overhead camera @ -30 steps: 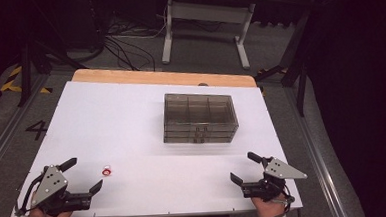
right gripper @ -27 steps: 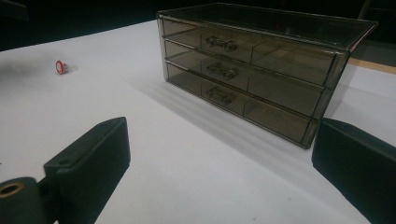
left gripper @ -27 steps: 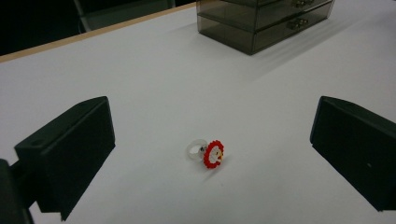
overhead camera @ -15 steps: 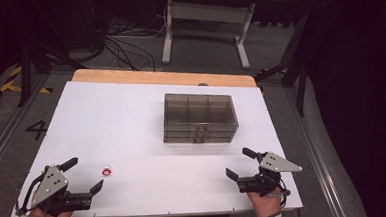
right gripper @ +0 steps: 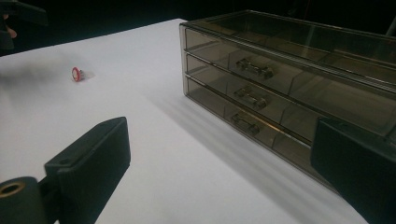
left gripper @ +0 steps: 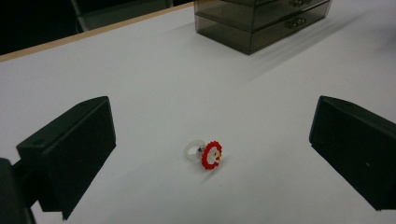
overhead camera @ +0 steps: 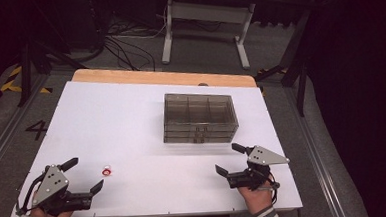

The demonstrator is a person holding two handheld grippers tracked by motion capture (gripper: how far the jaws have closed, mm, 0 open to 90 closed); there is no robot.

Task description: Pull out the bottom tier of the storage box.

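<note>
Red-disc ring [left gripper: 205, 154] lies on white counter [overhead camera: 131, 121], disc facing 4 o'clock | left tongs [overhead camera: 83, 175] wide, ring between | right tongs [overhead camera: 230, 159] wide, empty, smoky drawer box [overhead camera: 199, 117] at 12 o'clock

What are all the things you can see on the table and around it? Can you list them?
ring: 1, clear band with a red round top, on the white table between the left hand-held gripper's jaws
drawer box: 1, smoky grey see-through, three drawers all shut, toward the far right of the table
table: 1, white top with a wooden far edge
metal desk frame: 1, grey, on the floor behind the table
cables: several, black, on the floor behind the table
left hand-held gripper: 1, black, near left corner, jaws open
right hand-held gripper: 1, black, near right, jaws open, in front of the drawer box
</note>
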